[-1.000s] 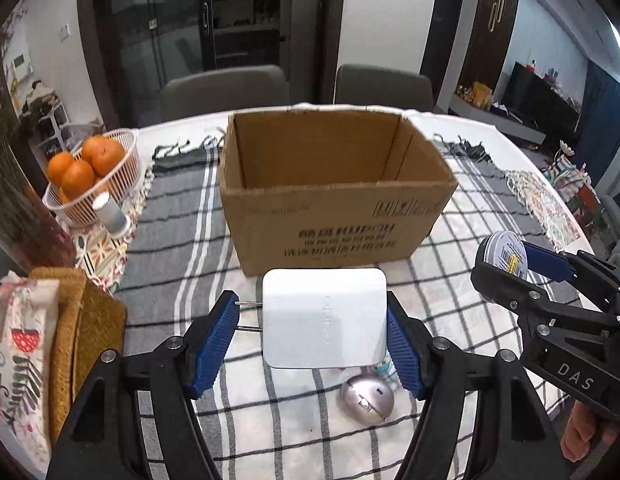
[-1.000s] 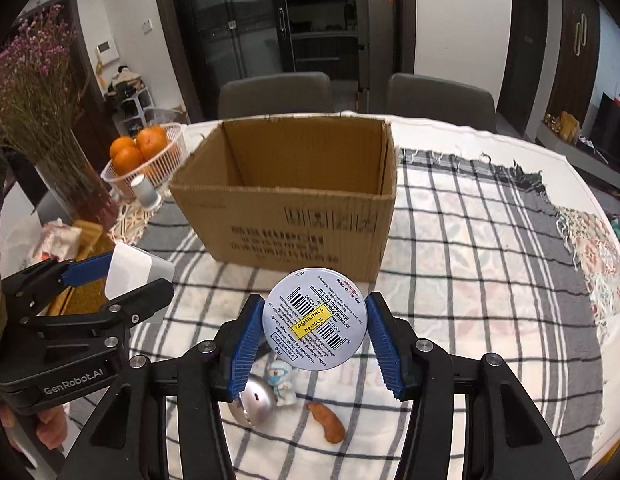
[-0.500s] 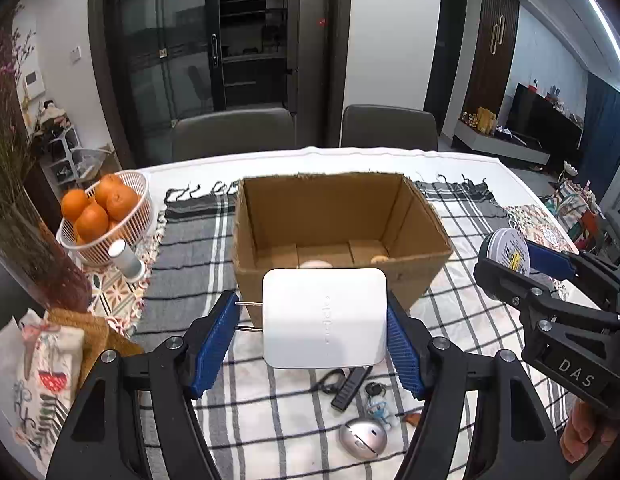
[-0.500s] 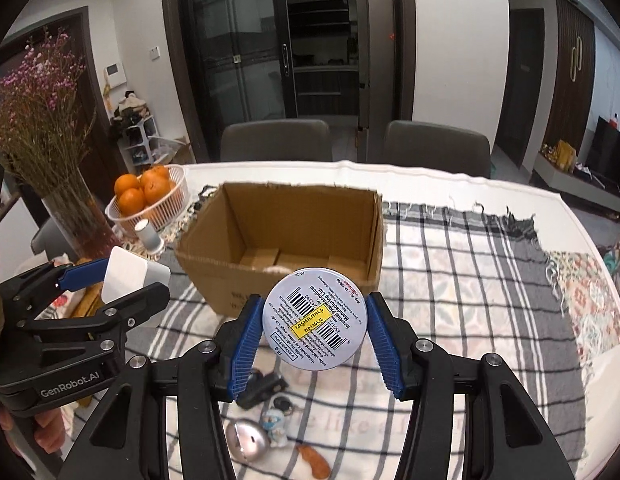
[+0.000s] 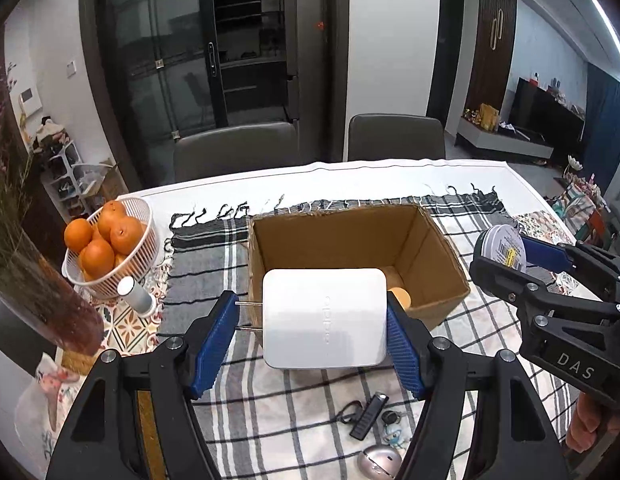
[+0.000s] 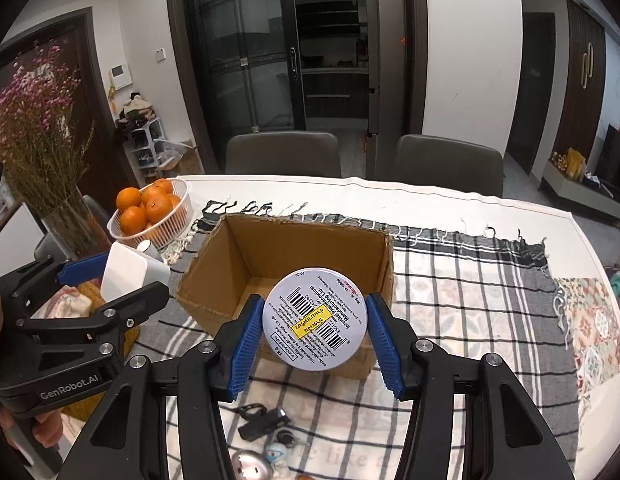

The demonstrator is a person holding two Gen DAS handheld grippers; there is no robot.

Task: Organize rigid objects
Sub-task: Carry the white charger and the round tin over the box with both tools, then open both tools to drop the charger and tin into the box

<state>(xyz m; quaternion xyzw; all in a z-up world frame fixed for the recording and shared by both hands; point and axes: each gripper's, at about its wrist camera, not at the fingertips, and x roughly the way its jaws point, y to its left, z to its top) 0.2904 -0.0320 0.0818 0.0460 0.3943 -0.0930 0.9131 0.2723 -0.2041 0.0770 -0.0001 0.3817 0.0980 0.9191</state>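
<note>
In the left view, our left gripper (image 5: 312, 338) pinched a white charger (image 5: 325, 317) between its fingers, the open box (image 5: 356, 264) just beyond. In the right view, our right gripper (image 6: 315, 342) clamped a round tin (image 6: 315, 319) before that box (image 6: 286, 268), keys (image 6: 266, 424) lying below on the desk.

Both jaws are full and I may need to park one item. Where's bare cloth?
Free: cloth right of the box, out to the patterned mat. Crowded: in front of the box, by the fob, keys and mouse.

White charger (image 5: 325, 317) and round tin (image 6: 315, 318) (barcode facing camera) held before open cardboard box (image 6: 310, 252).
</note>
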